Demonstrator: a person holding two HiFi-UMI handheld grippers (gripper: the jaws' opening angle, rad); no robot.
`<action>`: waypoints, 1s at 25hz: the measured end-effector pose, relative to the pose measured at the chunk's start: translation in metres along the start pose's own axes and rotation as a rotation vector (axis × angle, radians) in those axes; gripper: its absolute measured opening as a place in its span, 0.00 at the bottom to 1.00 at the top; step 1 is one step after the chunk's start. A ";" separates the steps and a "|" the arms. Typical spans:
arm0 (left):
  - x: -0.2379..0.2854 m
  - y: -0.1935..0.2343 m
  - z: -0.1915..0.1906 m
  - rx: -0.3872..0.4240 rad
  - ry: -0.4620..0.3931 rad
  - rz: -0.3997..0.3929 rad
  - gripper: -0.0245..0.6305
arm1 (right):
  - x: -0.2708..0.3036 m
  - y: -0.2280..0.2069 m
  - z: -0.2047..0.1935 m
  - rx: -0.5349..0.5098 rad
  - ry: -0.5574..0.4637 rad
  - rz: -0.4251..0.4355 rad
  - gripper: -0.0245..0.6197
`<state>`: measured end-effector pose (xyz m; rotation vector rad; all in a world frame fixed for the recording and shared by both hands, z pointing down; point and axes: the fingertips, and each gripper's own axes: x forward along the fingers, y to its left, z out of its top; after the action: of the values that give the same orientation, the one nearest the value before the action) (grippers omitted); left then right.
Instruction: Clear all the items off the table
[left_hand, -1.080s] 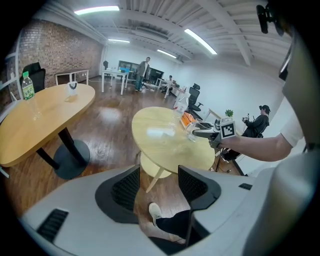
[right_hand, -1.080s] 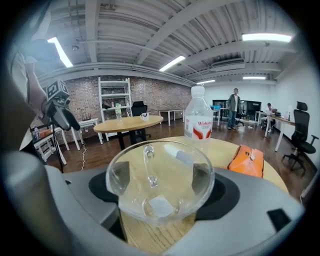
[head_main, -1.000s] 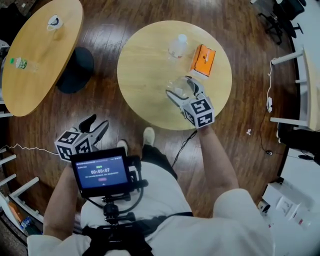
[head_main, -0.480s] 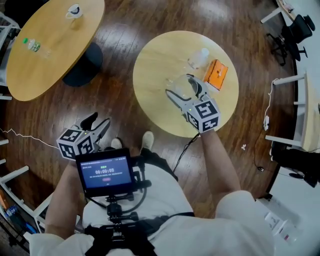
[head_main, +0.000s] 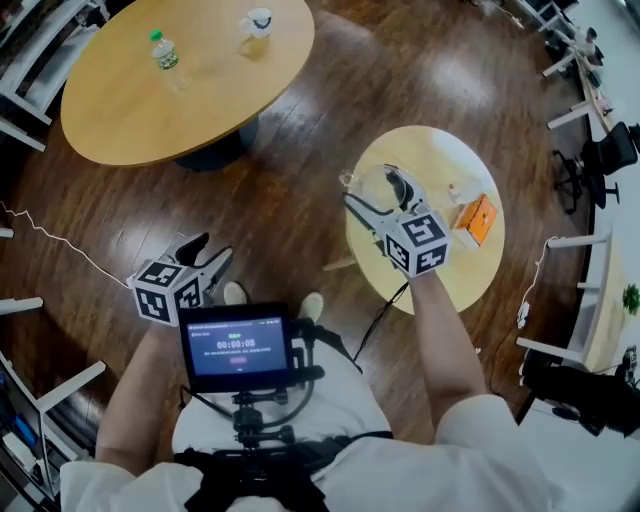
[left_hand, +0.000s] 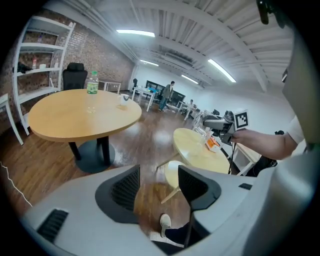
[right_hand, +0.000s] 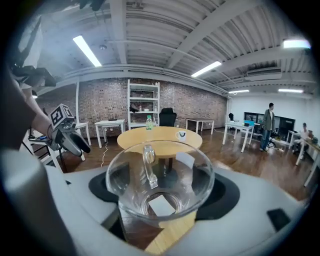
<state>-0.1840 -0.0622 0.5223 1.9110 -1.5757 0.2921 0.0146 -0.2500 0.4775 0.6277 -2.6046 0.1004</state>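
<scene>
A clear glass mug (head_main: 360, 181) with a handle is held over the left edge of the small round table (head_main: 432, 158). My right gripper (head_main: 373, 190) is shut on it. In the right gripper view the mug (right_hand: 161, 181) sits between the jaws, its mouth facing the camera. An orange box (head_main: 475, 218) and a clear bottle (head_main: 456, 192) lie on the small table behind the gripper. My left gripper (head_main: 207, 258) hangs open over the wooden floor to the left, with nothing between its jaws (left_hand: 157, 187).
A large round table (head_main: 130, 110) stands at the upper left, carrying a green-capped bottle (head_main: 163, 50) and a white cup (head_main: 258, 20). White desks and black chairs (head_main: 600, 160) line the right side. A thin cable (head_main: 50, 240) lies on the floor at left.
The right gripper has carried the mug from over the middle of the small table to its left edge. The head view has swung, so the large table sits further right. The left gripper stays open.
</scene>
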 end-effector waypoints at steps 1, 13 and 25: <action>-0.010 0.015 0.001 -0.007 -0.009 0.009 0.41 | 0.014 0.010 0.010 -0.008 -0.003 0.011 0.69; -0.118 0.159 -0.009 -0.063 -0.072 0.136 0.41 | 0.174 0.127 0.100 -0.039 -0.014 0.150 0.69; -0.132 0.250 -0.011 -0.230 -0.111 0.310 0.41 | 0.346 0.112 0.133 -0.044 0.045 0.211 0.69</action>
<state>-0.4513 0.0295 0.5413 1.5308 -1.8931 0.1281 -0.3645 -0.3168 0.5181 0.3302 -2.6141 0.1210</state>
